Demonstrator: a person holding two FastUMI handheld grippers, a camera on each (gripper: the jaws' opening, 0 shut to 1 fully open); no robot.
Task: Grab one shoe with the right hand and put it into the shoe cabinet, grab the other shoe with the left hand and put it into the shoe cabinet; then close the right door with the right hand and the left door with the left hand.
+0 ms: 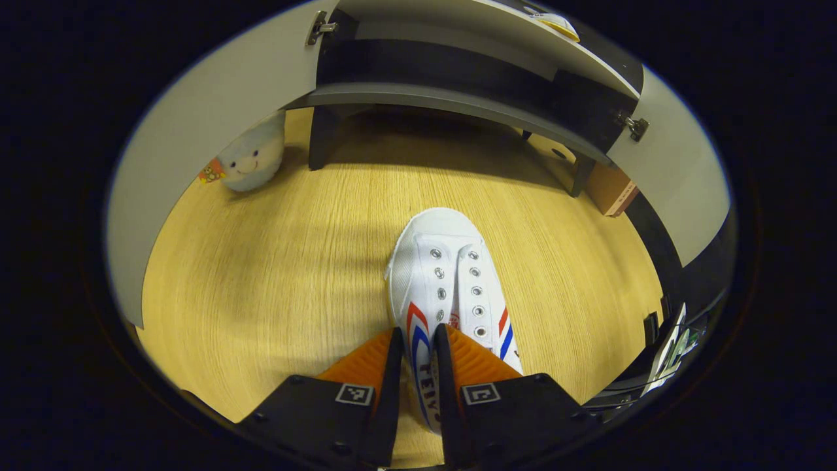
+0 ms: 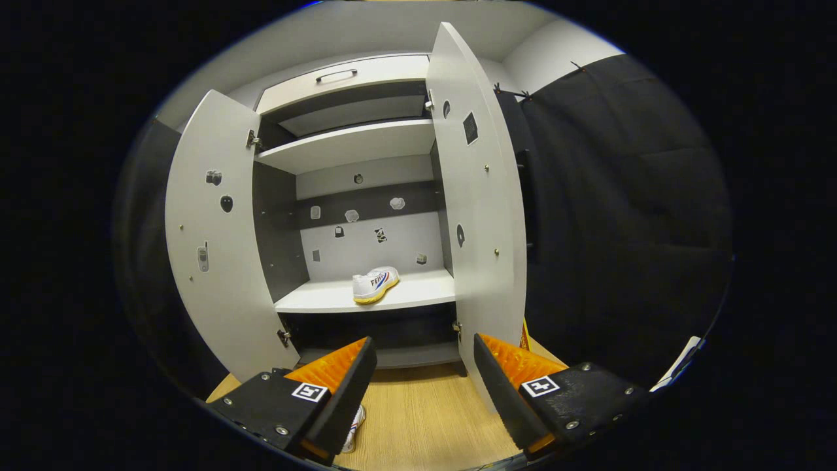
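Left gripper (image 1: 418, 340): closed down narrow over the rear of a white shoe (image 1: 451, 281) on the floor; fingers pinching the shoe's side wall by the collar, one finger on the outer face, the other inside the opening.
Left fingers (image 1: 376, 360): nearly parallel, only the thin canvas wall between them; both pressed against it.
Shoe on the floor: white canvas with red and blue side stripes, metal eyelets without laces, toe pointing away toward the cabinet; sole flat on the wooden floor (image 1: 261, 275).
Same shoe, right gripper view: just a sliver (image 2: 354, 428) peeking out beside the left-hand finger, low on the floor.
Right gripper (image 2: 425, 369): spread wide, holding nothing, touching nothing; aimed at the open cabinet from a little way back.
Right fingers (image 2: 340, 376): well apart, floor and cabinet base visible between them.
Second shoe (image 2: 375, 283): already inside the shoe cabinet (image 2: 353, 144), resting on the lower shelf (image 2: 418, 291), yellowish sole, turned at an angle, roughly mid-shelf.
Left door (image 2: 216, 261): swung fully open, small stickers on its inner face.
Right door (image 2: 480, 216): open too, edge toward the camera, standing just beyond the right-hand finger.
Cabinet, left gripper view: underside and legs seen above the shoe, open doors flanking either side.
Plush toy (image 1: 252, 157): pale round figure on the floor by the left door, well apart from the shoe.
Cardboard box (image 1: 611, 190): on the floor near the cabinet's right leg.
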